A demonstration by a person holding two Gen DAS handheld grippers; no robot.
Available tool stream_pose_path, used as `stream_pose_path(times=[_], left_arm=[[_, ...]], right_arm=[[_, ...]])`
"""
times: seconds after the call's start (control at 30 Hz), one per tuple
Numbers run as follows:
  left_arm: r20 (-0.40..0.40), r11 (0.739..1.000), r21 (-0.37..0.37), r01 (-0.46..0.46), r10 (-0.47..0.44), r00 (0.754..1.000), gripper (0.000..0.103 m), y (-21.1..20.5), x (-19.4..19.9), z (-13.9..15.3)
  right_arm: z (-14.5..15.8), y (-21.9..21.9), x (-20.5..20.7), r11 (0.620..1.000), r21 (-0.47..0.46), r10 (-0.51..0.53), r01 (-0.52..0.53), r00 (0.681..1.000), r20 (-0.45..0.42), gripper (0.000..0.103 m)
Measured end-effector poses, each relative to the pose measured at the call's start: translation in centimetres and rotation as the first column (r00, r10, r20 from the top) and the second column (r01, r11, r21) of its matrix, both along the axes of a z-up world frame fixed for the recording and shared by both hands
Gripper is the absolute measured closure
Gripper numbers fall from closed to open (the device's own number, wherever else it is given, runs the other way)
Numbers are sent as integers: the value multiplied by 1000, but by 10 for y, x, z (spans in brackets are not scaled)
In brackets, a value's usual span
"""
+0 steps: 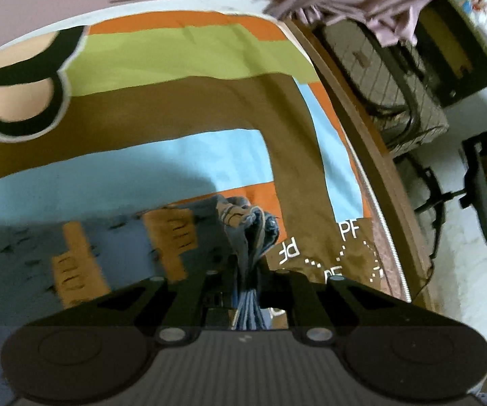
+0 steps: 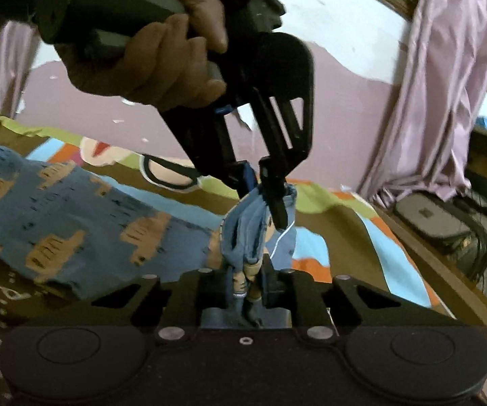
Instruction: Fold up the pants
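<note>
2 grippers clamp the same bunched end of the pants [image 2: 57, 216]: the left gripper [image 2: 260, 199] pinches the gathered soft blue fabric from above, and the right gripper [image 2: 246, 287] grips it just below. Printed with tan blocks and dark flecks, the pants trail leftward, long axis lying across the bed's [image 1: 182, 108] striped, colourful sheet.

A bed [image 1: 382, 182] with a brown wooden edge is carrying a multicoloured patterned bedsheet [image 1: 182, 54]. Blue pants [image 2: 57, 203] with orange patches are lying on it toward 9 o'clock.
</note>
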State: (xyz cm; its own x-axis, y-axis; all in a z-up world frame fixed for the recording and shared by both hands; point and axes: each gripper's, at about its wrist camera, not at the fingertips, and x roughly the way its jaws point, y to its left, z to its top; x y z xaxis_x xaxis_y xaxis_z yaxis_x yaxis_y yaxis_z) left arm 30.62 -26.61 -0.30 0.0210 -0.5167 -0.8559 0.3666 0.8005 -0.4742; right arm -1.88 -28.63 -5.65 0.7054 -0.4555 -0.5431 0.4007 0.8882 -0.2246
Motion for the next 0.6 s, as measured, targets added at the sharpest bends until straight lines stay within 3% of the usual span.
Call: stream_pose_path(times=[0.2, 0.43, 0.6], left_arm=[[19, 997, -67, -31, 32, 999, 93, 76, -3, 3], [20, 990, -112, -79, 82, 996, 92, 158, -2, -31], [24, 975, -143, -168, 173, 985, 58, 187, 0, -60]], right_arm=[[14, 39, 27, 995, 16, 94, -94, 995, -26, 87], [1, 84, 61, 982, 85, 176, -167, 979, -105, 88], [-17, 95, 76, 979, 142, 168, -147, 975, -148, 88]])
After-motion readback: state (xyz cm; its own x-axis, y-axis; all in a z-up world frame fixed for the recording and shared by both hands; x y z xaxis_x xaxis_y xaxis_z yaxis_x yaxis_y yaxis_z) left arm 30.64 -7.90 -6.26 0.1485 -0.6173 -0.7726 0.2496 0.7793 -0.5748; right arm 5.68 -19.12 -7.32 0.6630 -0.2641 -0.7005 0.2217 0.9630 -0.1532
